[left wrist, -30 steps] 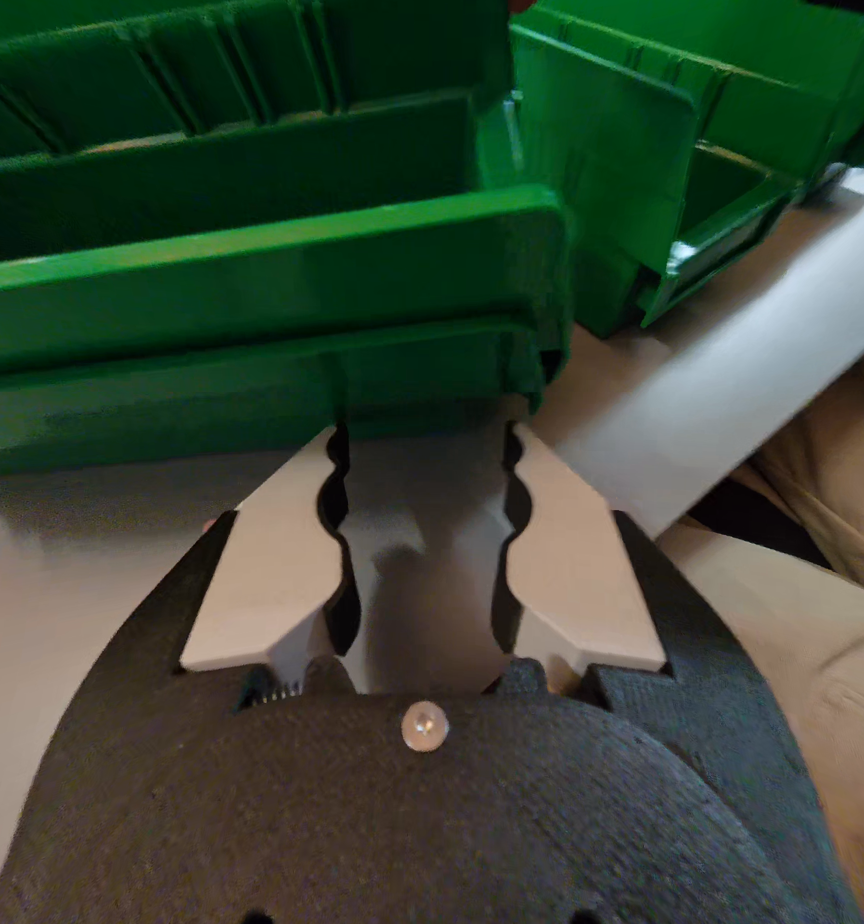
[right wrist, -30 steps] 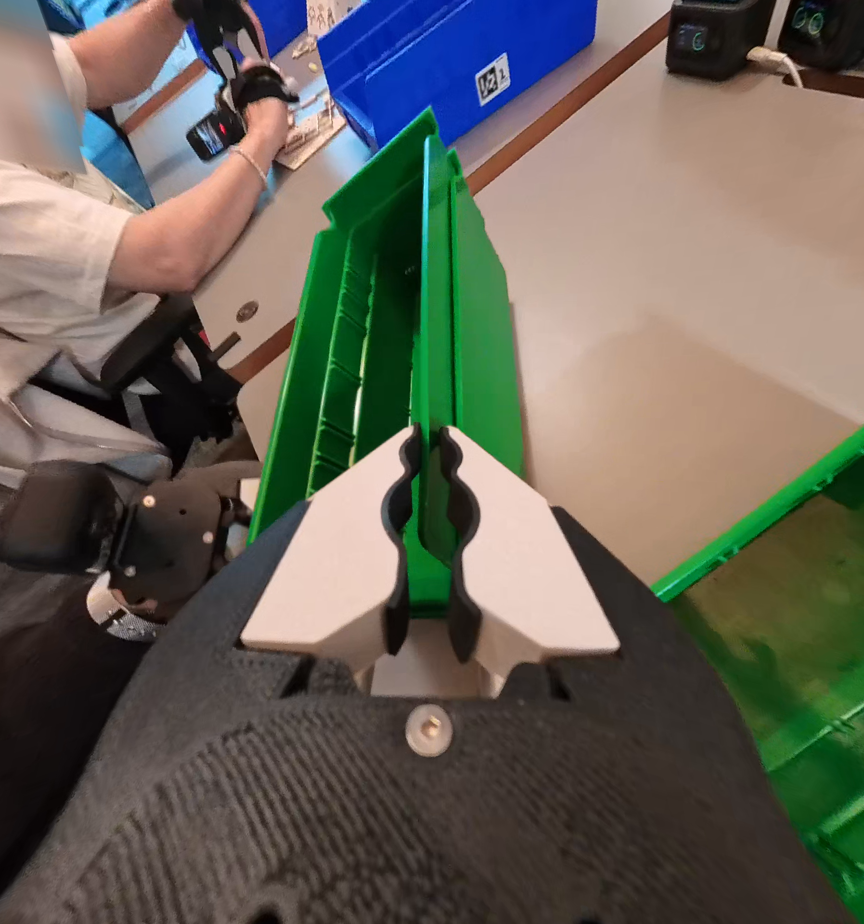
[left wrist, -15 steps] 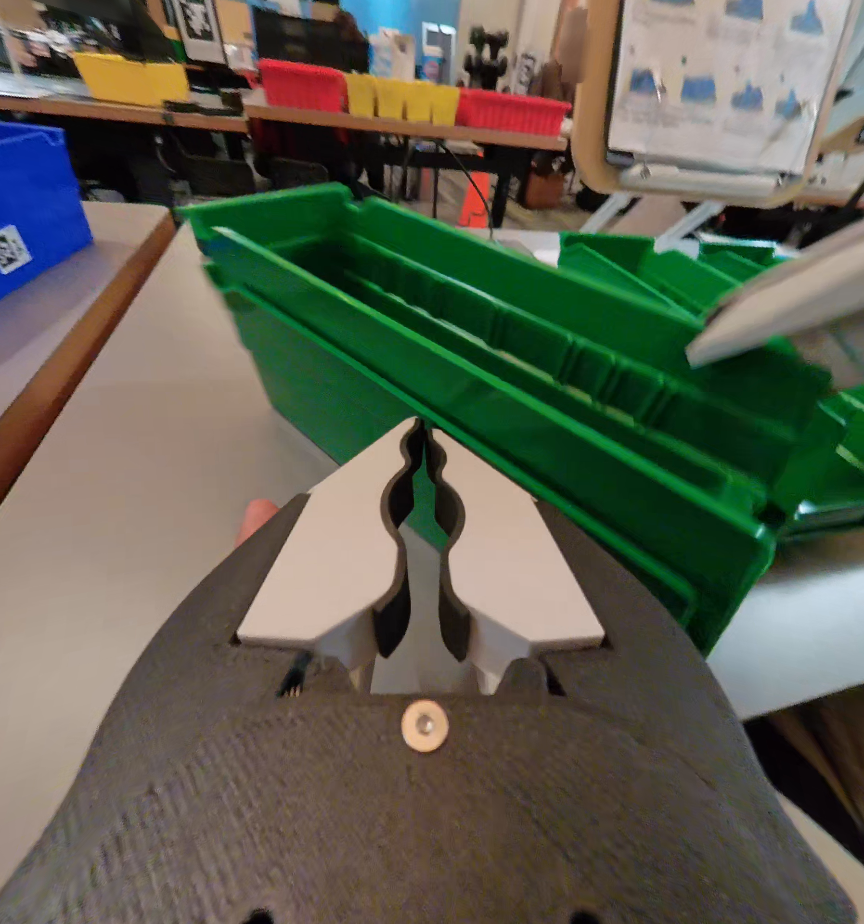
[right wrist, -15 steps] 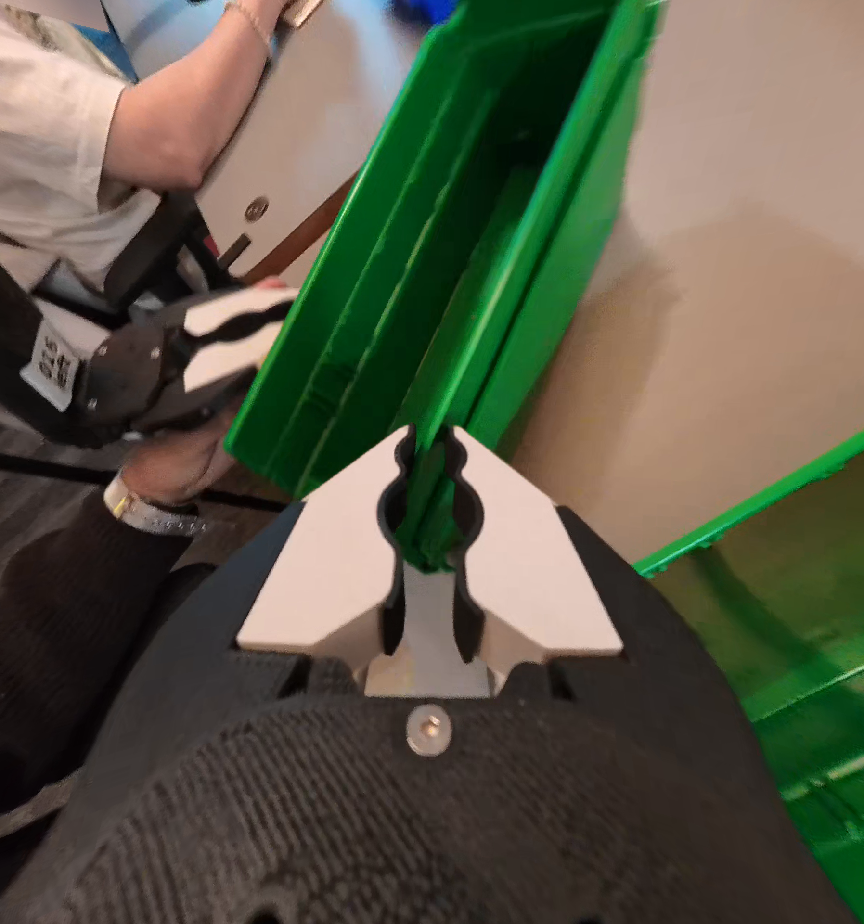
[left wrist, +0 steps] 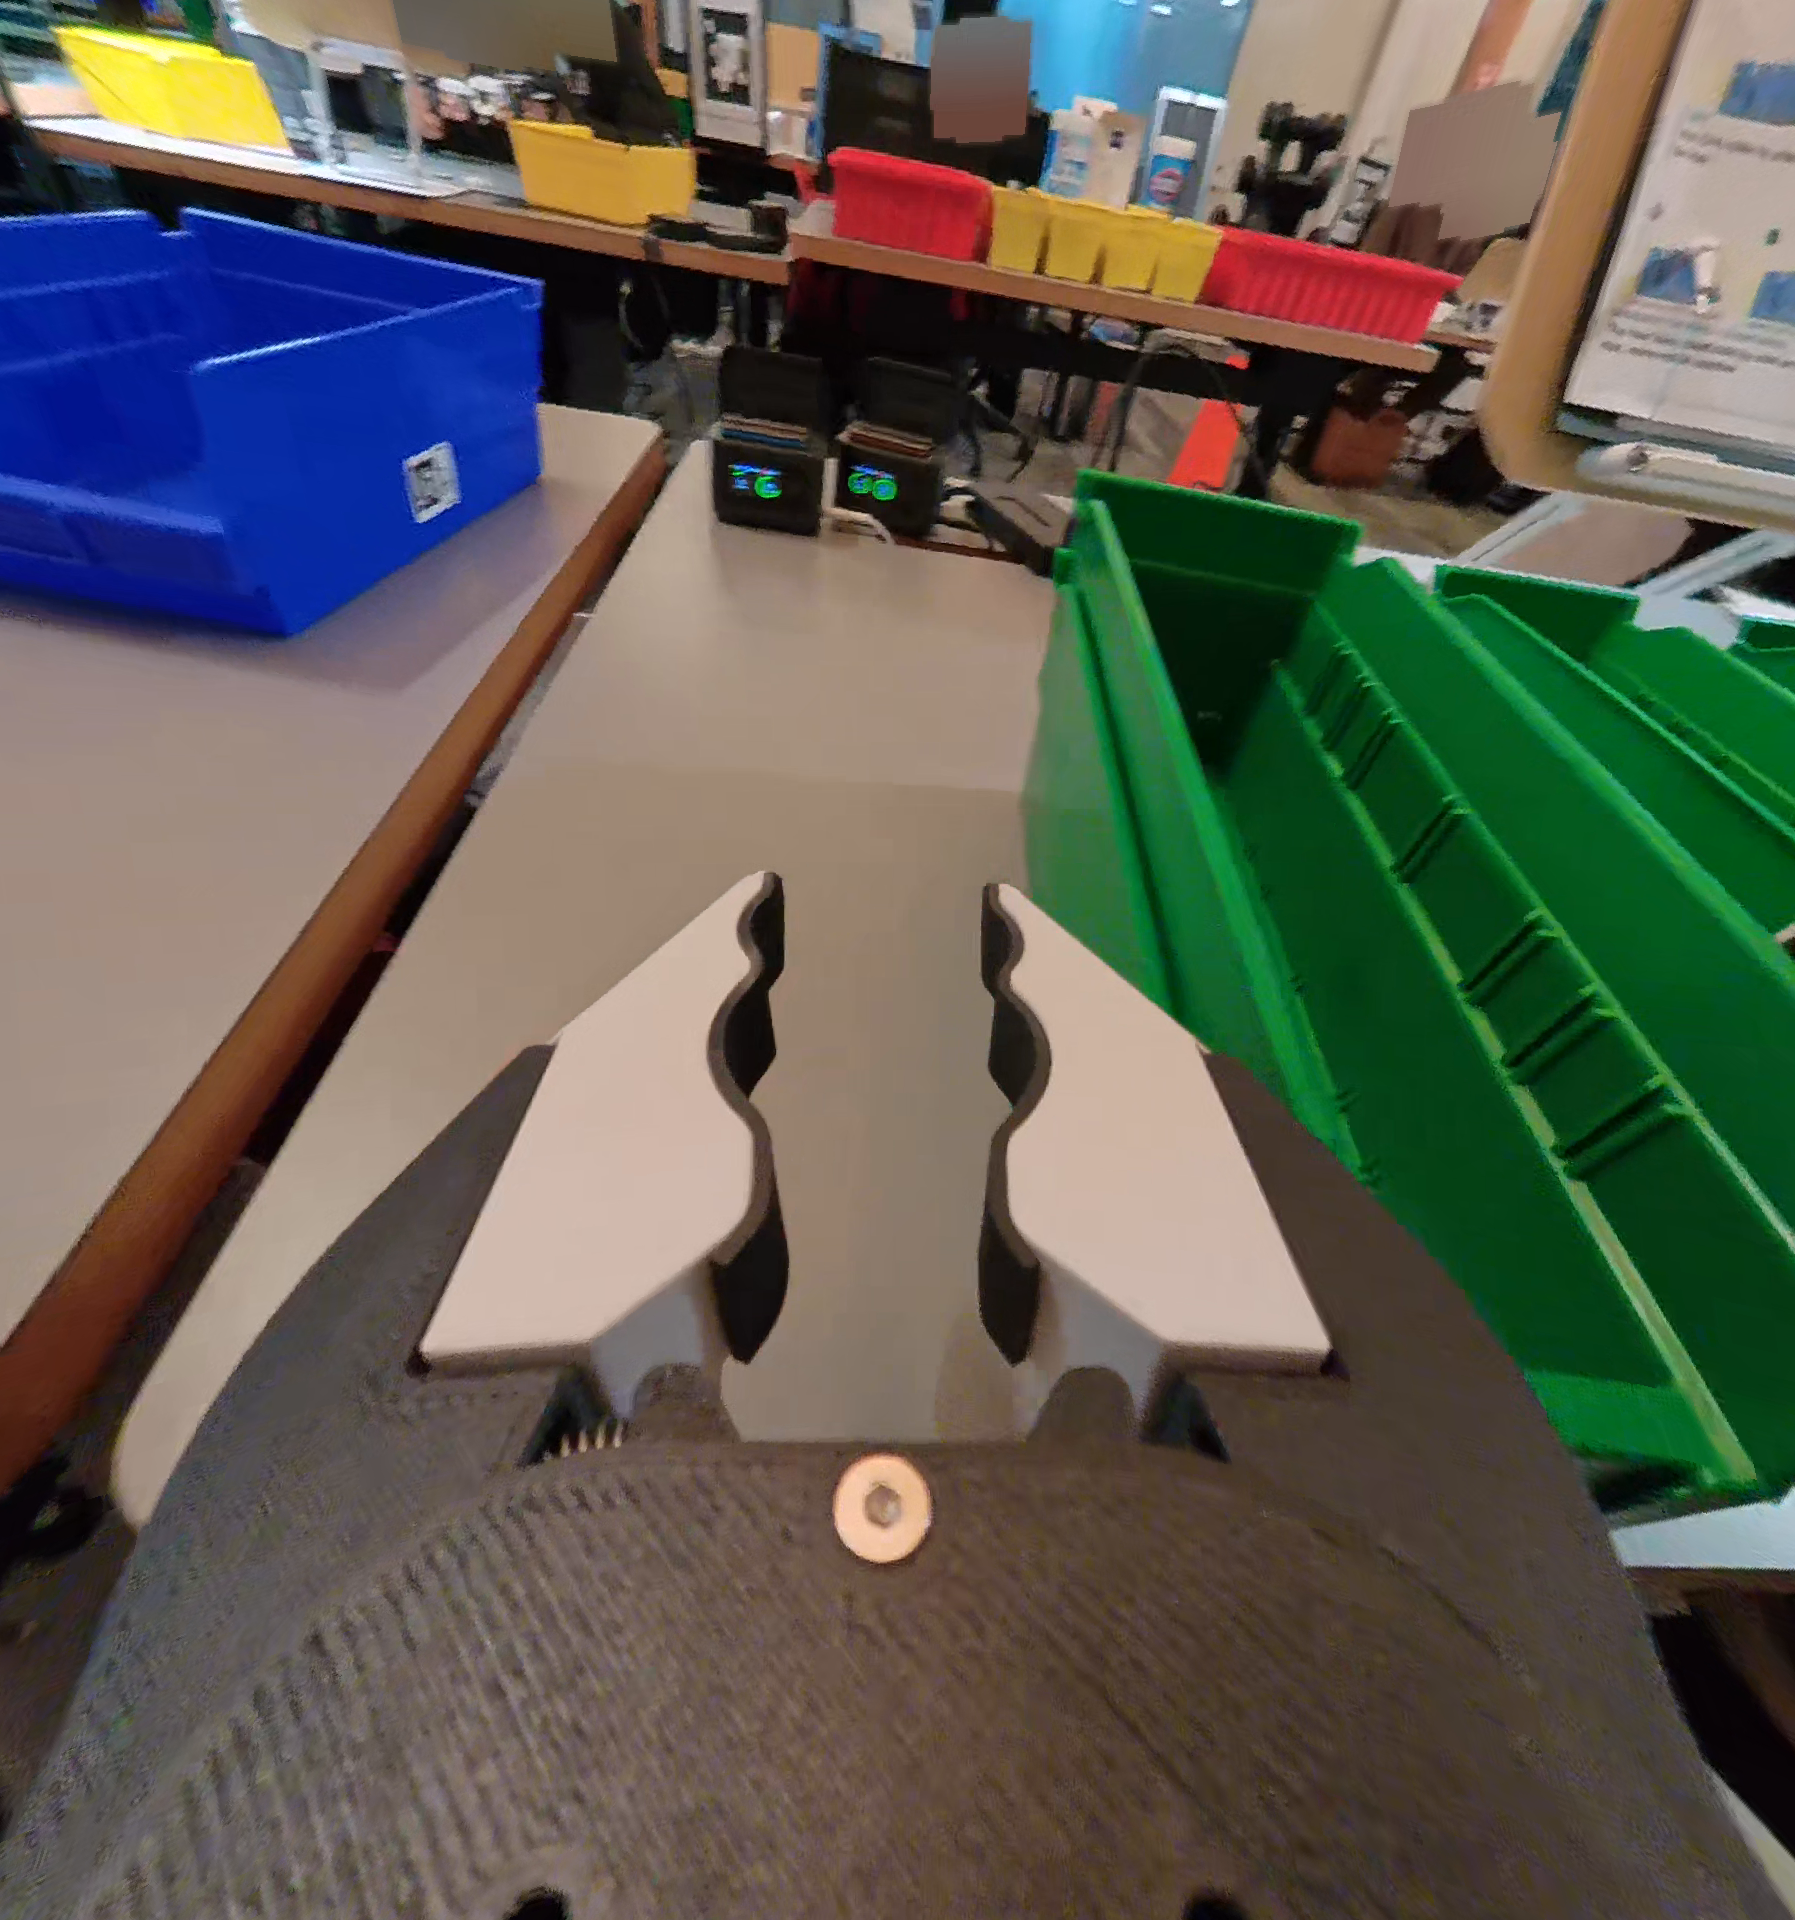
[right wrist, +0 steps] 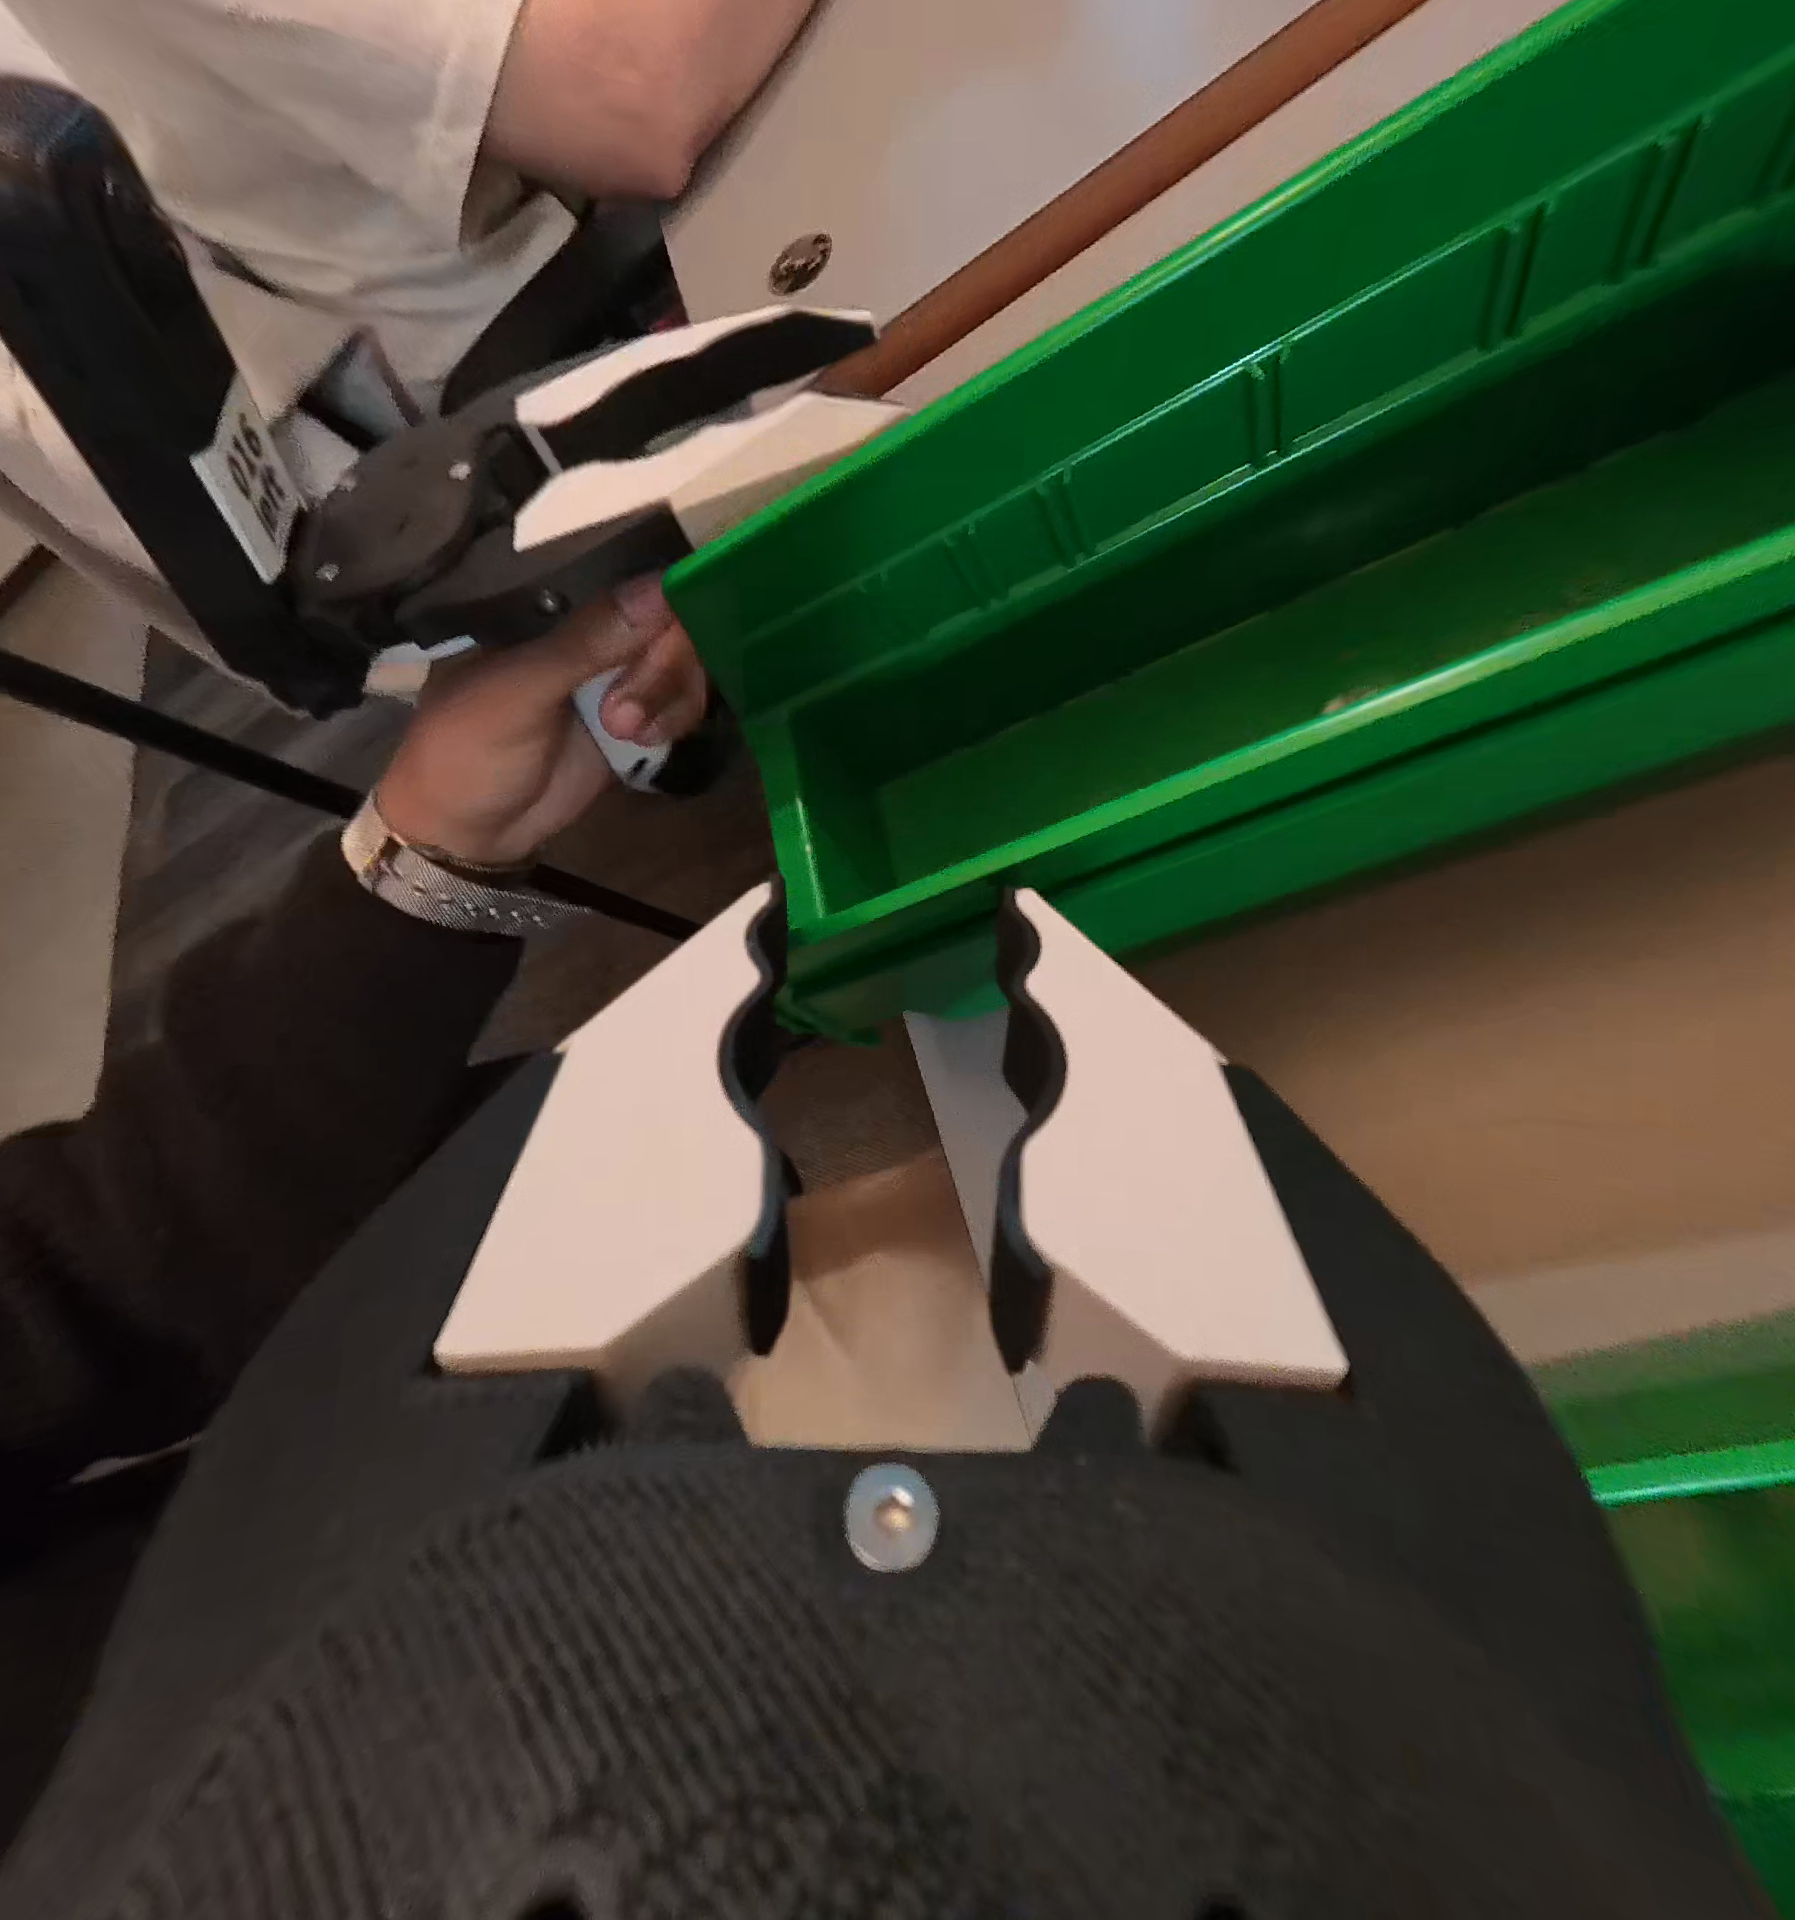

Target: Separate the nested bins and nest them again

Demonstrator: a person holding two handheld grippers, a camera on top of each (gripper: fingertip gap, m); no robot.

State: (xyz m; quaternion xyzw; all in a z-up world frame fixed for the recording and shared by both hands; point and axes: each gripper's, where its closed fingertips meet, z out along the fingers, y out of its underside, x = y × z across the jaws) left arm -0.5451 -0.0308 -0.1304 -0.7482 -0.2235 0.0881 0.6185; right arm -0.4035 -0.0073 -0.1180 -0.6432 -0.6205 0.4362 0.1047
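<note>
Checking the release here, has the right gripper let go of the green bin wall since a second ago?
Yes. The right gripper was clamped on the green bin wall; now its jaws stand apart, around the bin's near corner by the table edge.

green nested bins (left wrist: 1475,935), blue bin (left wrist: 249,416), grey table (left wrist: 768,707)

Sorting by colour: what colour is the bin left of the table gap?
Blue bin; left wrist view.
</note>
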